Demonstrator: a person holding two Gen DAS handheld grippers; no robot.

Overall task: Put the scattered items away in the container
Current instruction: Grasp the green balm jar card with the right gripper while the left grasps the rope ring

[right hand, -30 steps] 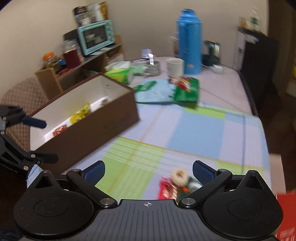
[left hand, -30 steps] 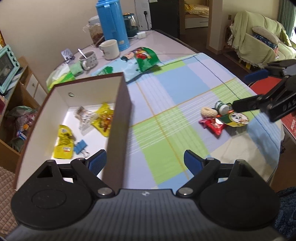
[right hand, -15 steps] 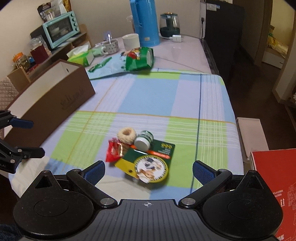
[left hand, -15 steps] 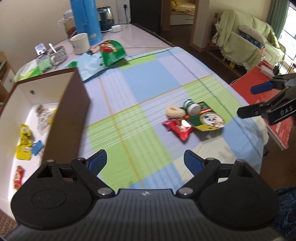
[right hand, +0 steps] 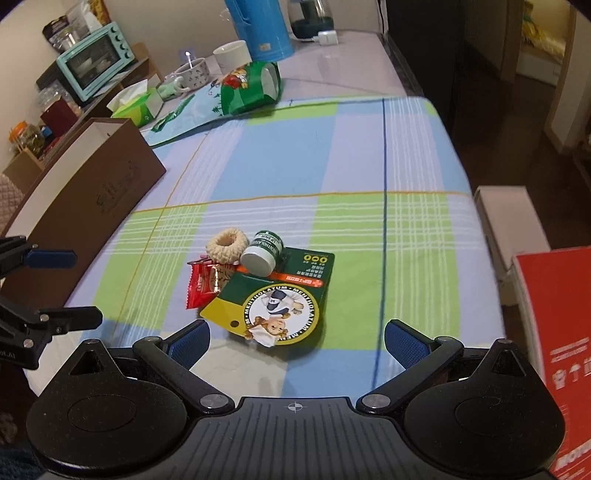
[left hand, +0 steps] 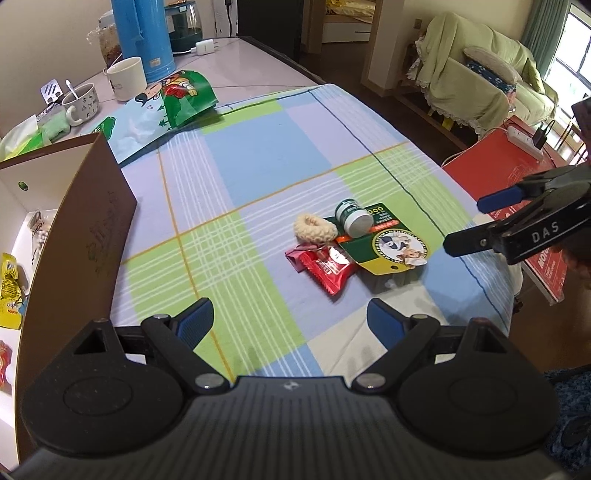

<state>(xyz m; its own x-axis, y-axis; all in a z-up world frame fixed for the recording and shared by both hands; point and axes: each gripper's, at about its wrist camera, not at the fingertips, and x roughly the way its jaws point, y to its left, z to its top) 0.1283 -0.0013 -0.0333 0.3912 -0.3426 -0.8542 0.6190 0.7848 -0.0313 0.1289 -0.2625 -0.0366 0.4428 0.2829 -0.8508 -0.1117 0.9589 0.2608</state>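
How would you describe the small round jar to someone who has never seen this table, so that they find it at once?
Find the checked tablecloth and the little heap of items near its front edge. There the small jar lies on its side, resting on the green Mentholatum card, right of the cream knitted ring. It alone is a cylinder, with a dark green label and a white cap.

Tablecloth (right hand: 258,158): plaid of blue, lavender and lime green, white pinstripes, thin orange and navy lines. Box (right hand: 92,184): brown outside, white inside. Sachet (left hand: 327,267): red. Hair tie (right hand: 226,244): cream. Small jar (right hand: 263,253): dark green, white base. Blister card (right hand: 284,295): dark green, yellow corner, orange band, round cartoon emblem. Flask (left hand: 142,35) at twelve o'clock: bright blue. Gripper pads (right hand: 190,339): blue.
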